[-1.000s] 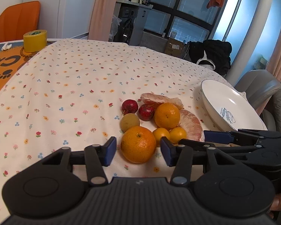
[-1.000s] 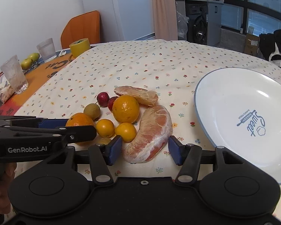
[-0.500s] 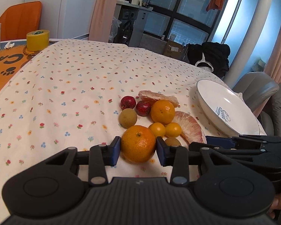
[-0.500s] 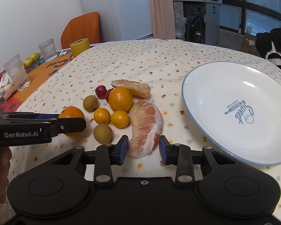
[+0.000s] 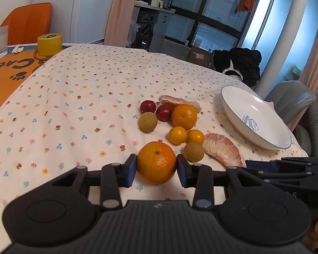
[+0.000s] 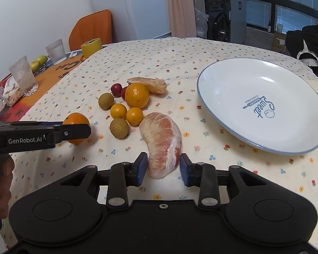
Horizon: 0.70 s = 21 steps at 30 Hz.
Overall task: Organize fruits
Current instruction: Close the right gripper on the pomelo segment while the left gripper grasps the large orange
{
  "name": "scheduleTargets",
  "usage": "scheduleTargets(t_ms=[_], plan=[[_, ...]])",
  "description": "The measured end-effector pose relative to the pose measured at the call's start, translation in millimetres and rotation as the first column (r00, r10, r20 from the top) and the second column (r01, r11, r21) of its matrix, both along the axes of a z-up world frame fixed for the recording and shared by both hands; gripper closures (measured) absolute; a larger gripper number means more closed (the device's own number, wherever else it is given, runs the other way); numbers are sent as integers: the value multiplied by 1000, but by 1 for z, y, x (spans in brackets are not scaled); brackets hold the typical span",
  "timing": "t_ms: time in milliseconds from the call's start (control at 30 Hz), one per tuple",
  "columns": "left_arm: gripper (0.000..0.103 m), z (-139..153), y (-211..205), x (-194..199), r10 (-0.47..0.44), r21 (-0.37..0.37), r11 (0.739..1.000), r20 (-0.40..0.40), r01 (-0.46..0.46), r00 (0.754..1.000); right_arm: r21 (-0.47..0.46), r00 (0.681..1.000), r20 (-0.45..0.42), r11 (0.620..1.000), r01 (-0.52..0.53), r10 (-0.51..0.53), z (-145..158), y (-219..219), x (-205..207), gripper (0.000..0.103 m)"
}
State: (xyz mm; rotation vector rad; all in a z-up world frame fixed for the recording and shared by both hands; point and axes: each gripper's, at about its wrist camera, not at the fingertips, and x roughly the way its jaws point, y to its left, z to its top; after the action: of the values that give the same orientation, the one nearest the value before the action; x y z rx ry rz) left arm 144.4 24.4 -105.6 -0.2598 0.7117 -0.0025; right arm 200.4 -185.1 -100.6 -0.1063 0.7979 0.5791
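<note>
While you hold both devices low over the desk [image 6: 154, 59], check each set of tongs against its fruit. Your left tongs [image 5: 156, 170] pinch the large orange [image 5: 156, 162]: both blue pads press its sides, and the fruit sits at the near left edge of the fruit group on the floral cloth. Whether it rests on the cloth or is raised off it cannot be told. From the right wrist view, the same orange [image 6: 76, 124] shows partly behind the black finger of the left device.

Your right tongs [image 6: 163, 169] straddle the near end of the pomelo segment [image 6: 162, 144]. The left pad touches or nearly touches its side; a narrow gap shows at the right pad, so the tongs are narrowed around the segment but not visibly clamped. The segment lies on the cloth, its far end pointing toward the fruit group.

Note the remaining fruit beyond the tongs: a brown longan [image 6: 119, 128] just left of the segment, two small yellow-orange fruits [image 6: 126, 113] touching each other behind it, a second orange [image 6: 137, 95], a second longan [image 6: 106, 101], two red fruits [image 5: 156, 110], and another pomelo piece [image 6: 150, 84] at the far side.

The white plate [image 6: 222, 110] with a blue rim stands right of the fruit, apart from it, and holds nothing. A yellow tape roll [image 6: 91, 46] and two glasses [image 6: 40, 63] stand far left.
</note>
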Motion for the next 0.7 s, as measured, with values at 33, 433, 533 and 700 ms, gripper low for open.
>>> scheduleTargets(t_ms=[33,433,533,700], plan=[[64,0,0,0,1,-1,1000,-3,-1,1000,-7,1000,6,1000,1,-1,0,2,1,64],[64,-4,7,5,1,-3,1000,-17,-2,1000,-44,998,54,999,-30,32,-4,20,13,47],[64,-4,7,6,1,-4,1000,-15,-1,1000,-58,997,71,998,-37,41,-5,25,13,45],[64,-2,7,5,4,2,1000,-12,-4,1000,-65,994,100,997,-48,54,-5,26,14,59]])
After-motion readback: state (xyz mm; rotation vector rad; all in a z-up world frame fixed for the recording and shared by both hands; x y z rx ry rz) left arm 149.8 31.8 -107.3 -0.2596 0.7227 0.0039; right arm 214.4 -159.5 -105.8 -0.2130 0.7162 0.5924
